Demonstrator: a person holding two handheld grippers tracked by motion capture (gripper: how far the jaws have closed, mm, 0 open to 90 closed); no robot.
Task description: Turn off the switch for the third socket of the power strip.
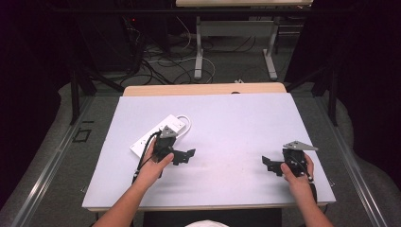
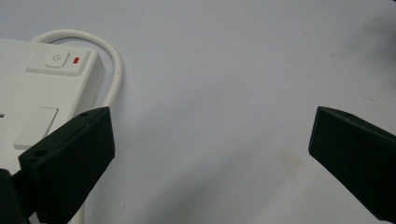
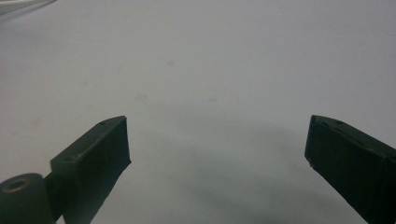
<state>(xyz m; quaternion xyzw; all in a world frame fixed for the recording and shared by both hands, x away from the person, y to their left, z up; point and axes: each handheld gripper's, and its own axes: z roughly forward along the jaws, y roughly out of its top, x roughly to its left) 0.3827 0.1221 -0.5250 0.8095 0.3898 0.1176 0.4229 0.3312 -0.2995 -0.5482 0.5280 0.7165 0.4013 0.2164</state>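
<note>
1. Plainly, nothing is gripped yet: the left gripper [image 1: 185,156] is held with its jaws spread wide and empty over the mat, and the right gripper [image 1: 270,164] is likewise wide open and bare, well apart from the left one.
2. The power strip [image 1: 158,135], the thing nearest the work, is found just beside and behind the left gripper, untouched; in the left gripper view its switch [image 2: 58,61] with a red mark is seen beyond the left-hand jaw, and the white cord [image 2: 112,65] is looped past the strip's end.
3. The work is judged barely begun; reaching and closing on the strip is all still left.
4. The white mat [image 1: 236,123] under both grippers is faintly stained.
5. Farther off, a wooden table edge [image 1: 203,89], table legs [image 1: 198,47] and tangled floor cables [image 1: 161,64] are seen in a dark room.
</note>
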